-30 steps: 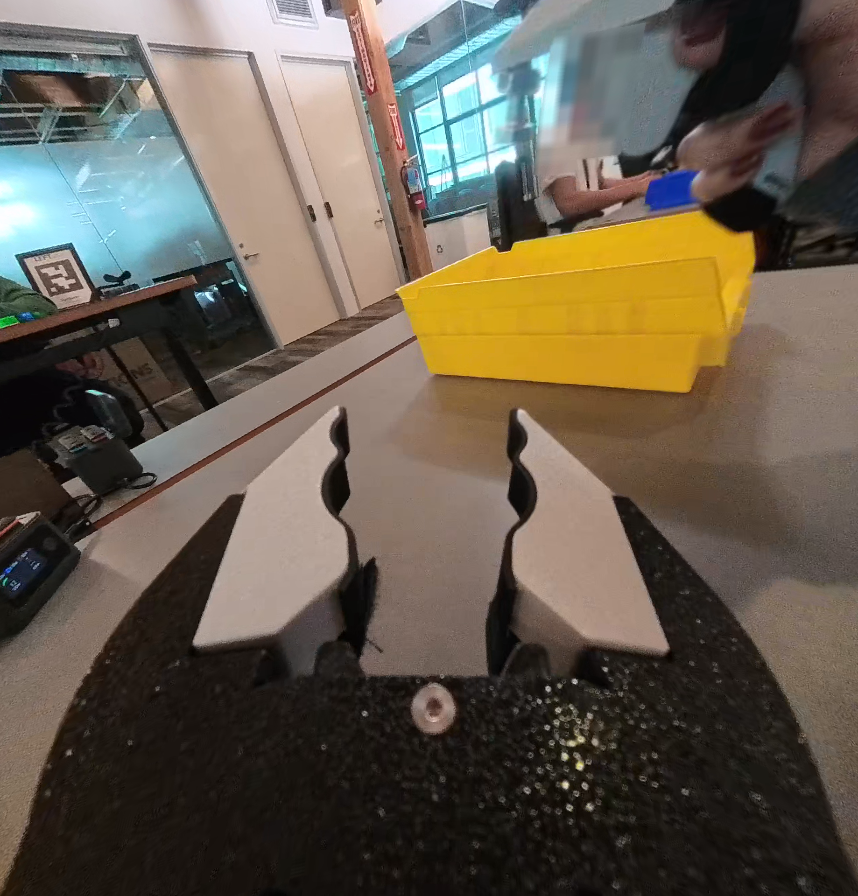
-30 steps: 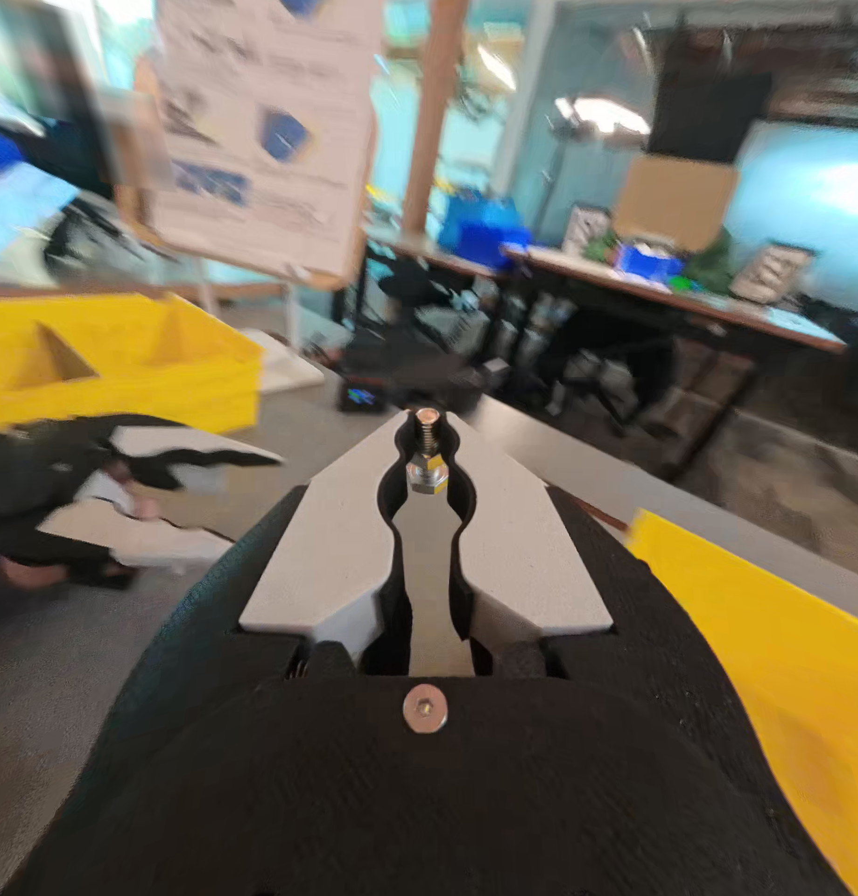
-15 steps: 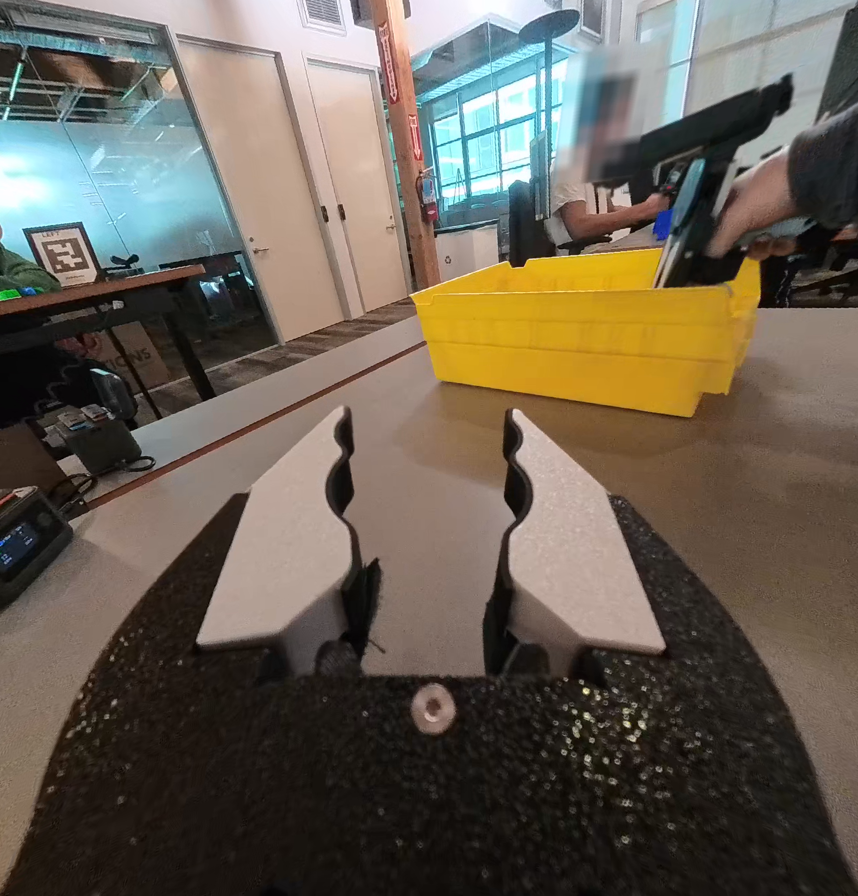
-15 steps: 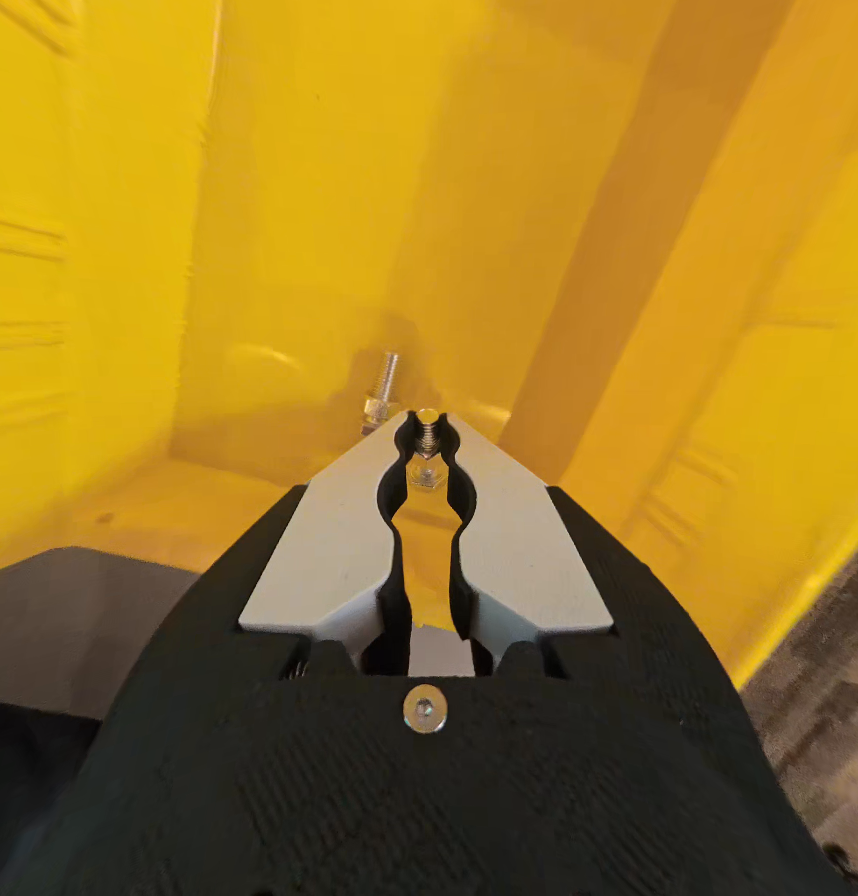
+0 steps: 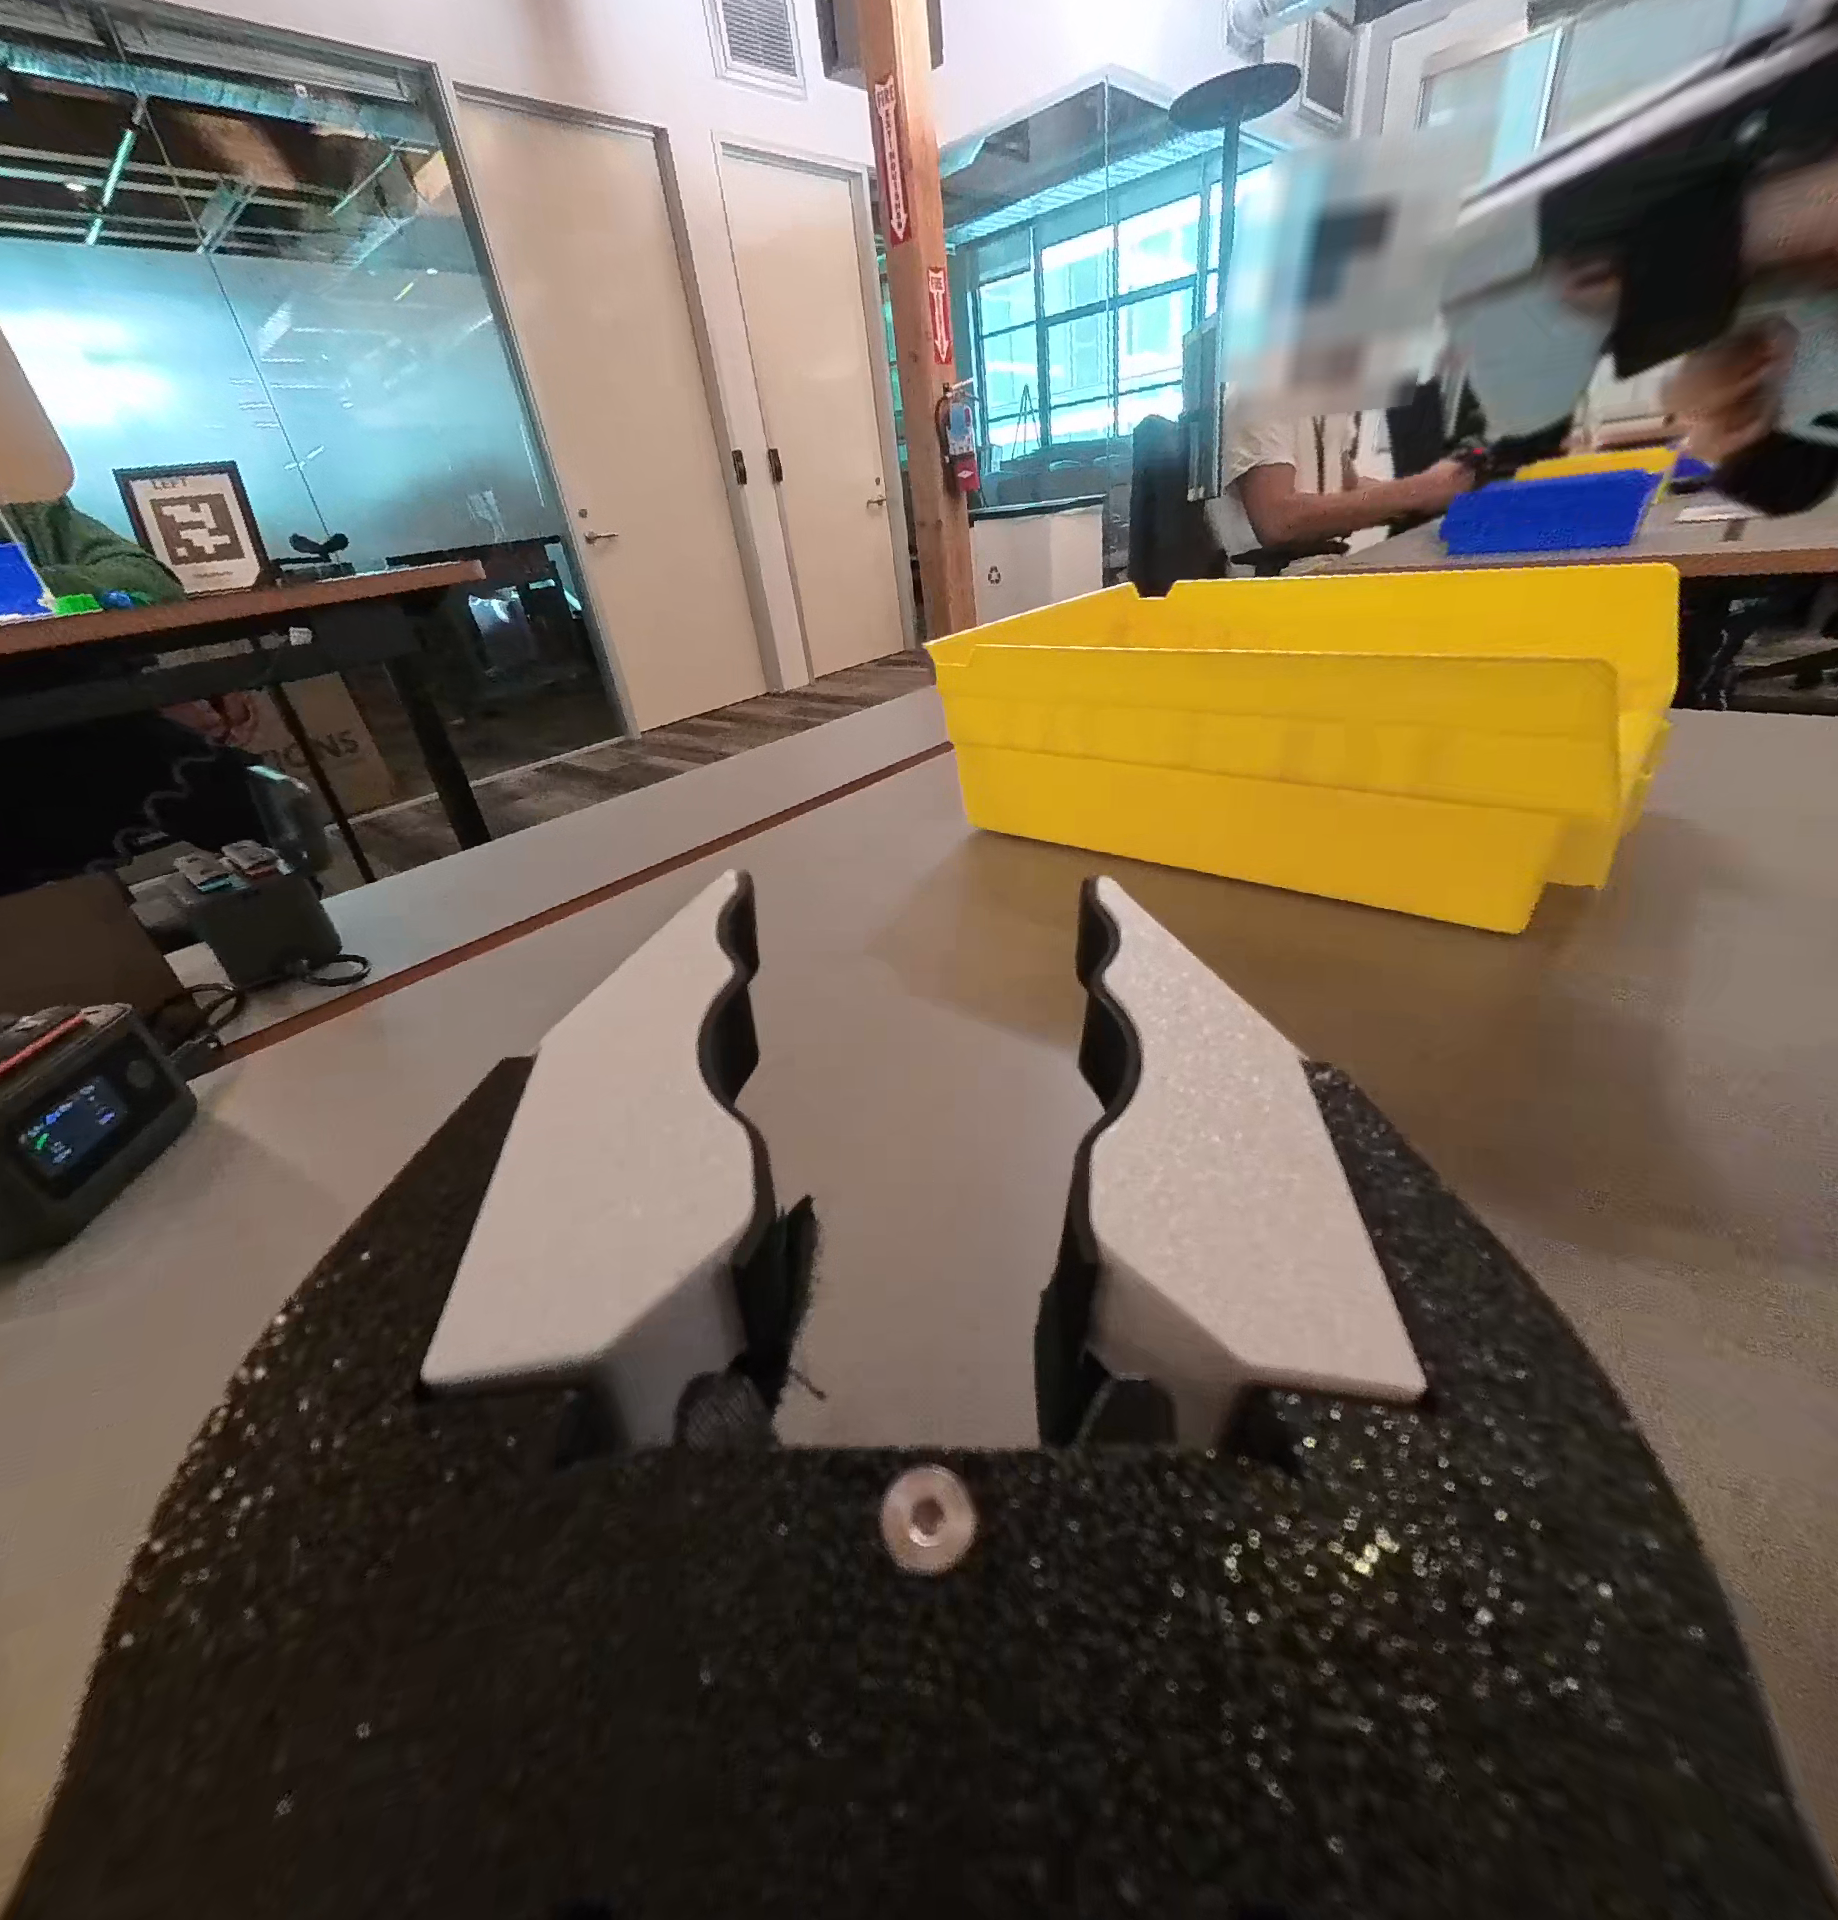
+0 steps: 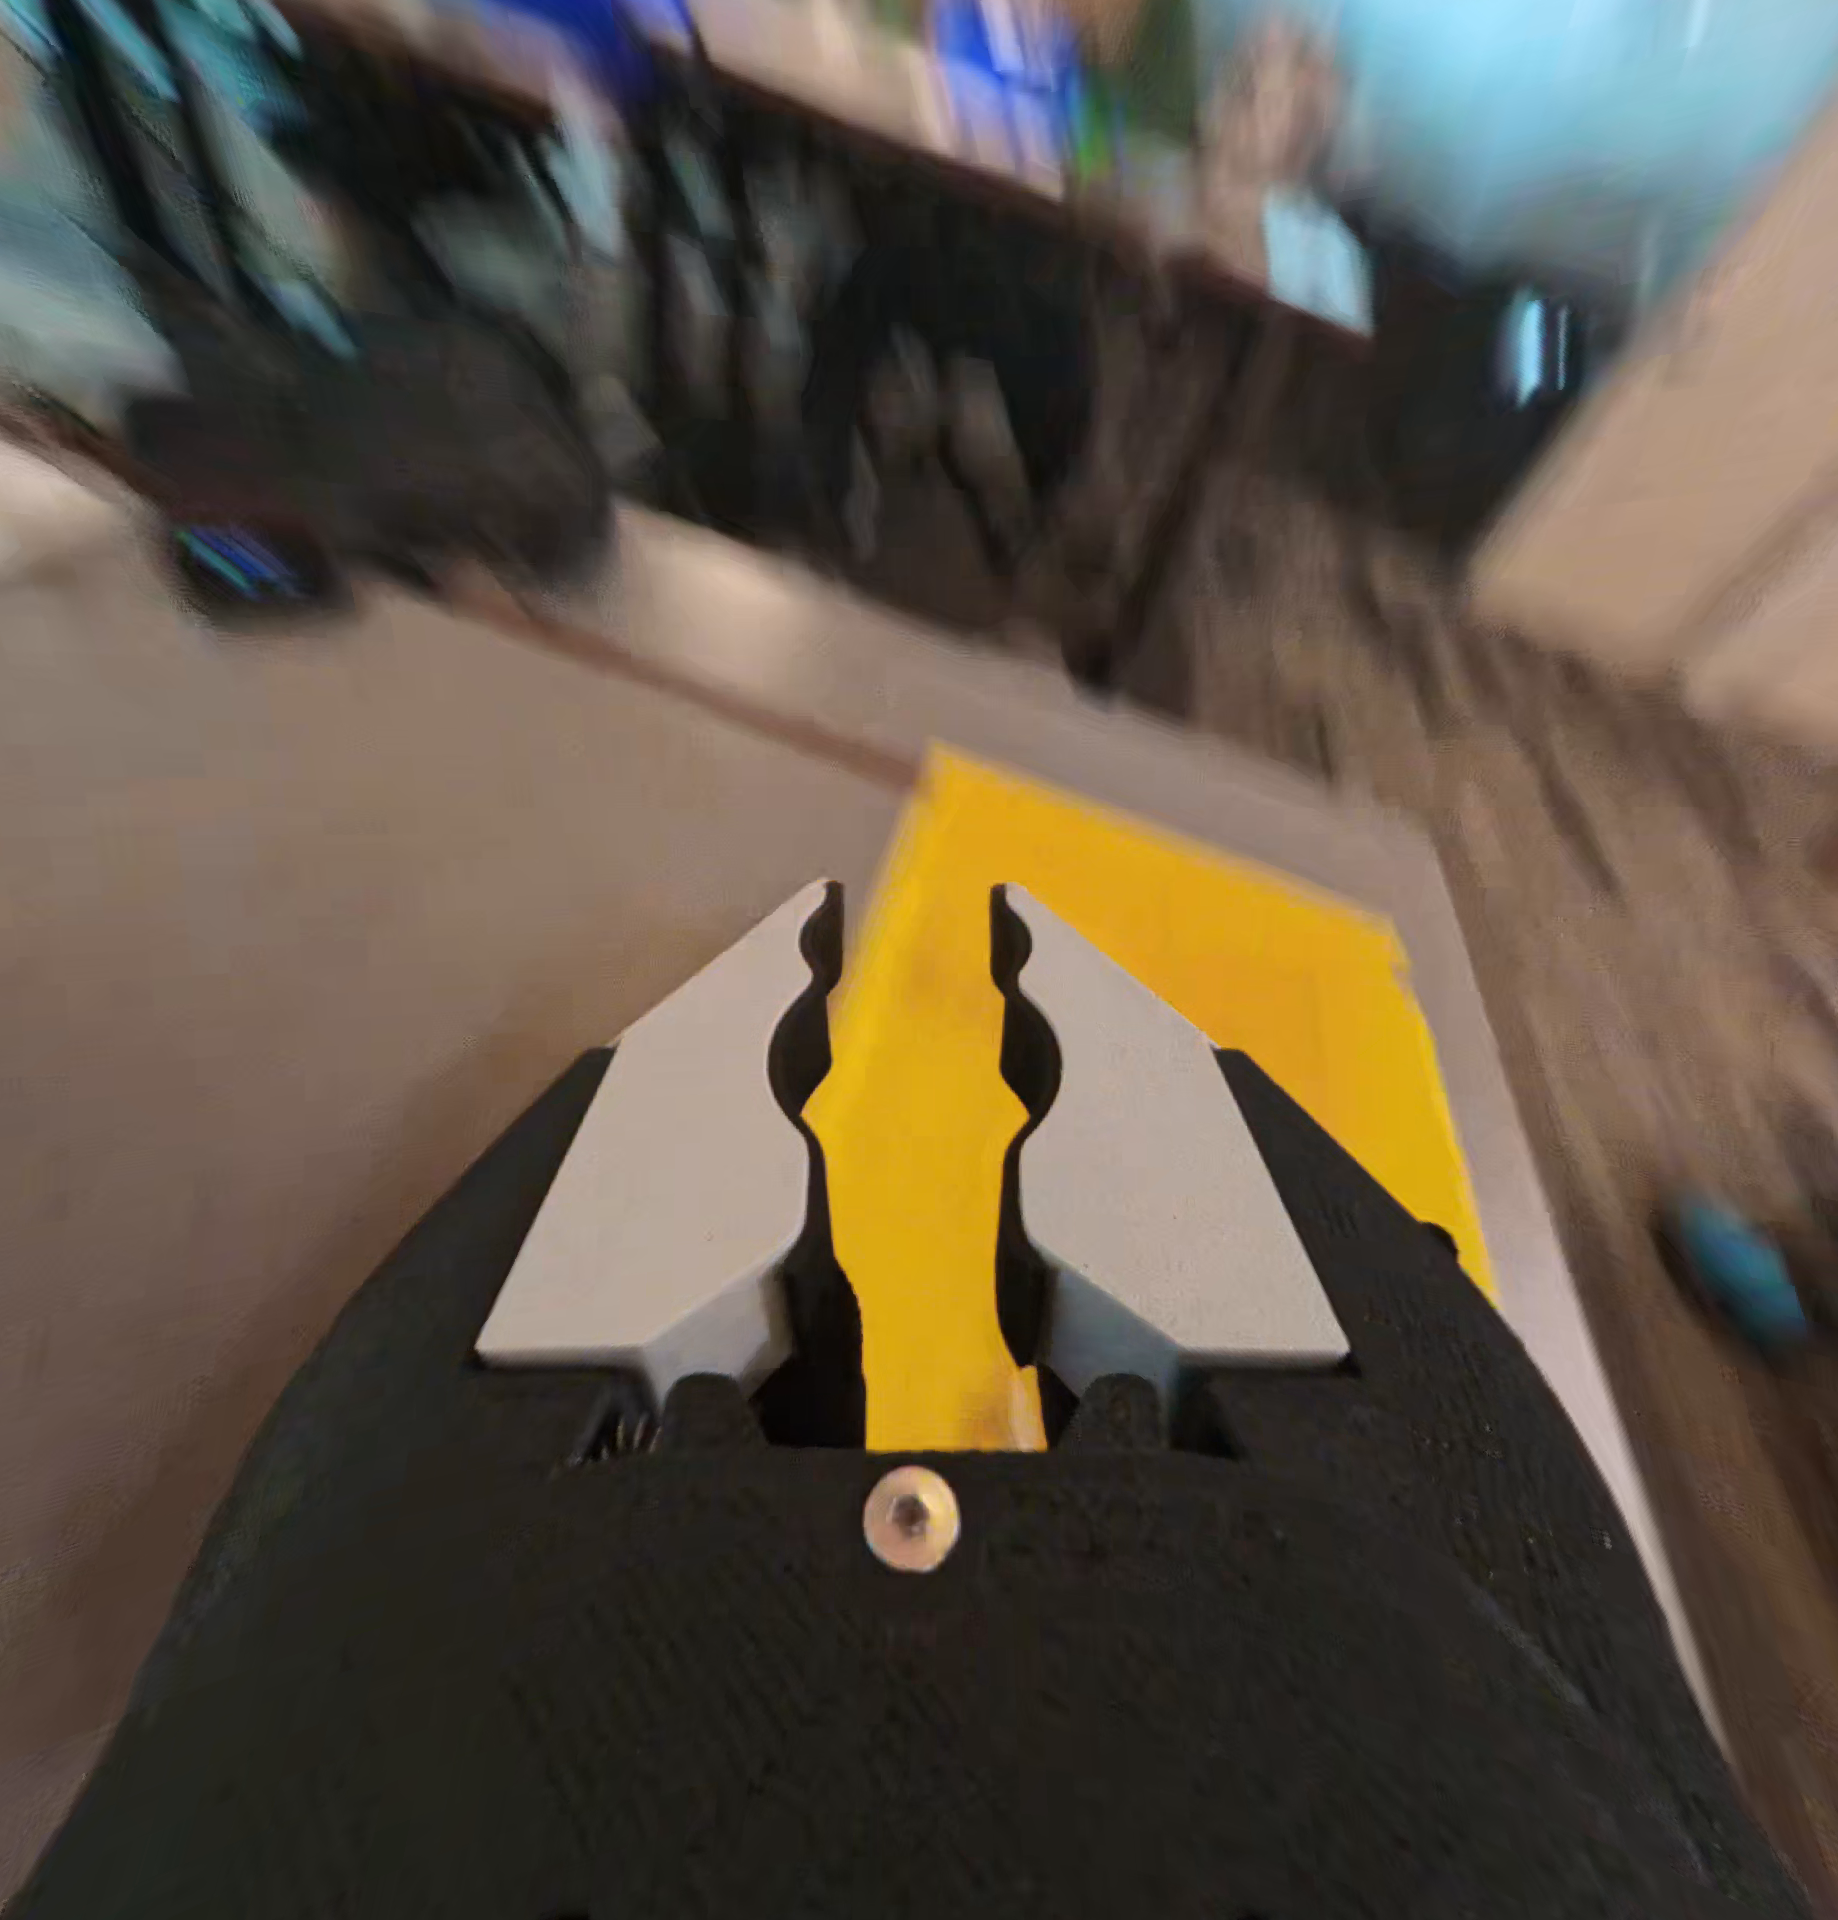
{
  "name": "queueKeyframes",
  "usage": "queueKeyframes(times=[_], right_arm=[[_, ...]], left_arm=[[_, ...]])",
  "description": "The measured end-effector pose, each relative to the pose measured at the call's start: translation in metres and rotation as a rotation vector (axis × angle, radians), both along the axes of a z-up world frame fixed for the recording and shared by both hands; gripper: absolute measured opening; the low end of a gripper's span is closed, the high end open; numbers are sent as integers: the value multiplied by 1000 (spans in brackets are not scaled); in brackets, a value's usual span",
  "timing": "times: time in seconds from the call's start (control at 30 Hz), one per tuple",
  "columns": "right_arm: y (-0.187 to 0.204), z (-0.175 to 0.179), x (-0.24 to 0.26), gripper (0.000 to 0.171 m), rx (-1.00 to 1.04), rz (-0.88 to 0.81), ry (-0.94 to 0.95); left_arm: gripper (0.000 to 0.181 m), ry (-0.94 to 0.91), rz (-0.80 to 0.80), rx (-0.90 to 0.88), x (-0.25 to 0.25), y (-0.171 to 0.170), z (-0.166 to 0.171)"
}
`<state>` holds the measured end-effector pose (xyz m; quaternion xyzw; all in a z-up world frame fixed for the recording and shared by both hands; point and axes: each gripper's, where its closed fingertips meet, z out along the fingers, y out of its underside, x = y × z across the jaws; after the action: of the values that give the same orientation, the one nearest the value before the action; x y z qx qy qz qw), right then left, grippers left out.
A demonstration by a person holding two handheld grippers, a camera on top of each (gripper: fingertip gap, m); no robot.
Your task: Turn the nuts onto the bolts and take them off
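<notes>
My left gripper [image 5: 915,914] is open and empty, low over the grey table [image 5: 1517,1091], pointing at a yellow bin [image 5: 1289,758] that stands a little way ahead. My right gripper [image 6: 915,899] is open and empty, held above the yellow bin [image 6: 1154,935]; this view is blurred by motion. The right gripper and the hand on it show blurred at the upper right of the left wrist view [image 5: 1673,260]. No bolt or nut is visible in either view; the inside of the bin is hidden.
A small black device with a lit screen [image 5: 53,1122] sits at the table's left edge. Beyond it are another desk [image 5: 219,623], doors and a wooden post [image 5: 915,312]. A person sits at a far table with a blue bin [image 5: 1549,509].
The right gripper let go of the bolt with its nut inside the yellow bin, opened, and rose out of the bin. The left gripper has stayed open and nearly still.
</notes>
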<state>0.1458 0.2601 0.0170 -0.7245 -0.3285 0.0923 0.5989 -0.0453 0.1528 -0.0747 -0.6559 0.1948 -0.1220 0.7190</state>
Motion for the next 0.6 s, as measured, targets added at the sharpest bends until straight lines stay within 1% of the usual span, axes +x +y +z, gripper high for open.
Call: queueKeyframes(times=[0.03, 0.07, 0.1, 0.13, 0.17, 0.27, 0.3, 0.33, 0.37, 0.43, 0.47, 0.53, 0.6], right_arm=[[-18, 21, -33, 27, 138, 100, 89], [-33, 35, -61, 25, 257, 156, 169], [-44, 40, -86, 24, 338, 177, 243], [-54, 38, -111, 22, 390, 203, 301], [-60, 28, -134, 17, 424, 231, 335], [-52, -20, -179, 11, 480, 256, 298], [-49, -34, -187, 10, 469, 275, 296], [-45, -46, -191, 9, 437, 279, 304], [-41, -54, -192, 9, 406, 266, 317], [-39, -65, -193, 8, 405, 259, 303], [-42, -70, -195, 7, 428, 278, 271], [-50, -72, -197, 5, 460, 311, 237], [-56, -68, -196, 4, 481, 328, 258]], left_arm=[[60, 0, 6, 0, -1, 0, 1], [60, -2, 12, 0, -3, 0, 1], [60, -6, 17, 2, -5, 0, 2], [60, -10, 23, 6, -7, 0, 4], [59, -12, 27, 10, -9, 0, 5], [58, -7, 42, 24, -13, -3, 7], [57, 2, 43, 29, -12, -5, 7], [52, 17, 34, 32, -9, -6, 9], [42, 46, 46, 24, -8, -6, 9], [32, 137, 146, 48, -12, -10, 21], [28, 153, 173, 68, -11, -16, 31], [27, 84, 140, 99, -3, -37, 57], [30, 53, 144, 91, -16, -58, 82]])
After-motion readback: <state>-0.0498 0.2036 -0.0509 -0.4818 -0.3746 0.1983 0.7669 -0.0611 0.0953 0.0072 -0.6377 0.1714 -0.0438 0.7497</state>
